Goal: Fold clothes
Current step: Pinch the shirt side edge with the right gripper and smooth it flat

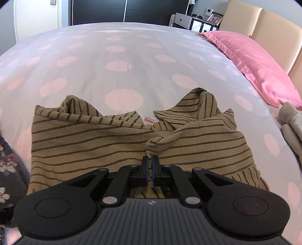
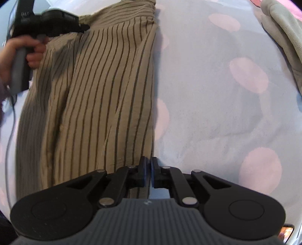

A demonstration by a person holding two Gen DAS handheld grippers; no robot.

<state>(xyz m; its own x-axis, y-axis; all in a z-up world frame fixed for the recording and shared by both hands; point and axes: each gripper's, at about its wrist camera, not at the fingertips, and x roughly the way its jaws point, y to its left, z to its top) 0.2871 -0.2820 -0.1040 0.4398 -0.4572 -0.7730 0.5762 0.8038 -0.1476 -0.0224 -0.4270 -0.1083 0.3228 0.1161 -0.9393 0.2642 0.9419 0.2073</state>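
Pale bedding dotted with big pink circles covers the whole bed, with a pink pillow lying at two o'clock against a cream padded headboard and dark wardrobe doors at twelve o'clock beyond the far edge. Spread over the near part of the bed is the tan striped garment, its two far corners rumpled up at eleven and one o'clock and a small white label showing between them. From the left wrist view, the left gripper has its jaws pinched almost together on a bunched knot of the striped cloth just ahead of its tips, near the garment's middle. From the right wrist view, the right gripper sits at the garment's right-hand edge at six o'clock, jaws drawn nearly closed on that hem, bare bedding lying to its right. At ten o'clock in that same view a hand grips the handle of the other gripper, whose black body points onto the cloth. A grey fleecy item lies at one o'clock, apart from the garment, and a dark floral fabric shows at eight o'clock in the left wrist view
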